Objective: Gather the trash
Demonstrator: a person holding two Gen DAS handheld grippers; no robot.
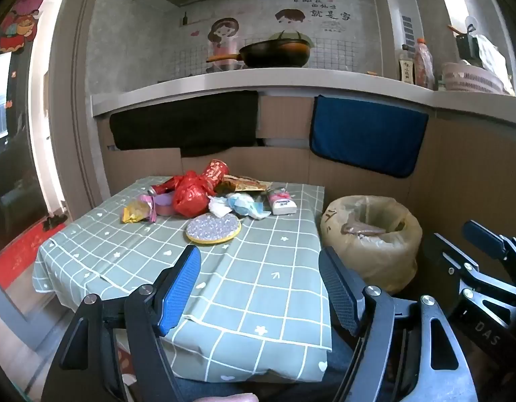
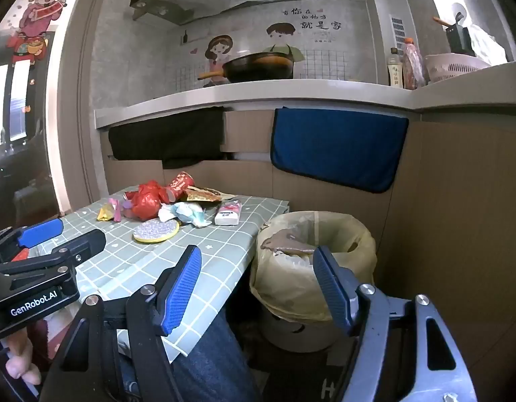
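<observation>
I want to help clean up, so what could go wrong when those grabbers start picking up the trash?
1. The crumpled white tissues and red plastic bag lie heaped together, so one grab might drag neighbours off the green checked tablecloth.
2. The yellow-lined trash bin stands beside the table, below its edge; a piece let go too early could land on the floor.

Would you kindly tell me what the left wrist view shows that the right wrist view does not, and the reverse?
Only the left wrist view shows the open, empty left gripper from behind, over the green checked tablecloth.

Only the right wrist view shows the white bin body under the yellowish bag and a hand holding the left gripper.

Both show the litter pile with its red plastic bag, the round yellow-rimmed pad and the yellowish bin liner.
</observation>
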